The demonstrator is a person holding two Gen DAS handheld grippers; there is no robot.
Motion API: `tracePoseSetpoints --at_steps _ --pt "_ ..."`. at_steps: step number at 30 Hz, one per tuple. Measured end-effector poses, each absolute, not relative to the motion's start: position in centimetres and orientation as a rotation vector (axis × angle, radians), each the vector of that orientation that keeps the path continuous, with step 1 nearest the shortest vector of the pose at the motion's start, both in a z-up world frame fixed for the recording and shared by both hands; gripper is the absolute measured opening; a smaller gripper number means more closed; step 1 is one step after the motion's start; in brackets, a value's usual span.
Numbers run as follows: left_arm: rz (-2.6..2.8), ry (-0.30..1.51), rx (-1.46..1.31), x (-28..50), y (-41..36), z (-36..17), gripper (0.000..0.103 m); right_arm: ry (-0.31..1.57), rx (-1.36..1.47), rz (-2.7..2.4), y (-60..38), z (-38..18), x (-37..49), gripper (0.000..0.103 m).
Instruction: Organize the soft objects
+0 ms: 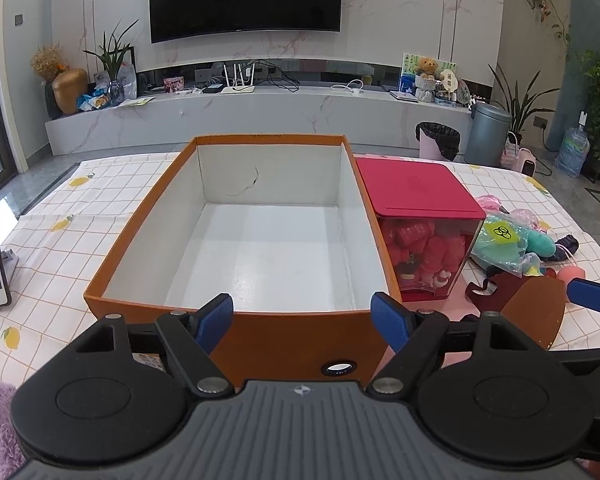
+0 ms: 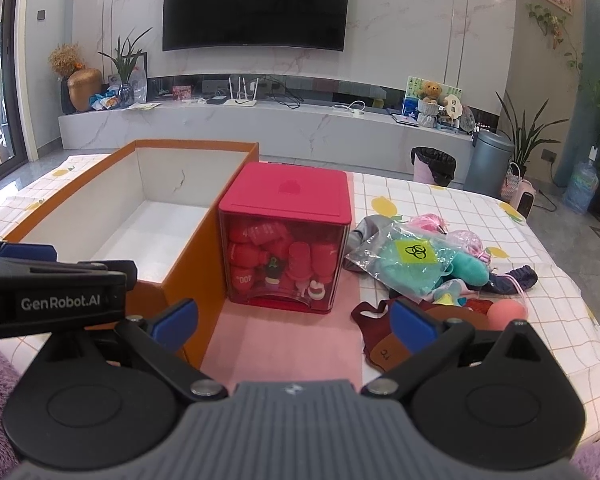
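Both hand-held grippers — left [image 1: 302, 318], right [image 2: 294, 322] — are wide open, holding nothing. The soft toys [image 2: 432, 268] lie right of the red container [image 2: 286, 236]; better pinch one piece only — then carry it to the empty orange box [image 1: 236, 344].

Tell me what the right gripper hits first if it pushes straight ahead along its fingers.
Probably the red lidded container: it stands straight ahead of the open right gripper, with only the pink mat between them. The orange box lies just left of that line; depth is hard to judge.
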State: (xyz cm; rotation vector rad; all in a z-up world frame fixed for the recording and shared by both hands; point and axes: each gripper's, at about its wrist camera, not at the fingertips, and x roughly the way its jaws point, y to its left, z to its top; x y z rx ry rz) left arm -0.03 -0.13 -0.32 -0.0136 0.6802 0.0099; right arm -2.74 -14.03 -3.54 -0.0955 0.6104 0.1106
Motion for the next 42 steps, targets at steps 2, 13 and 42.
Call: tracePoseSetpoints --at_steps 2,13,42 --pt "0.01 0.68 -0.015 -0.04 -0.14 -0.33 0.092 0.611 -0.095 0.111 -14.03 -3.55 -2.71 0.1" --pt "0.009 0.669 -0.006 -0.22 -0.32 -0.4 0.092 0.612 -0.101 0.109 -13.98 -3.56 -2.75 0.1" --pt "0.004 0.681 -0.013 -0.05 -0.25 -0.47 0.092 0.613 -0.113 0.108 -13.78 -3.62 -2.77 0.1"
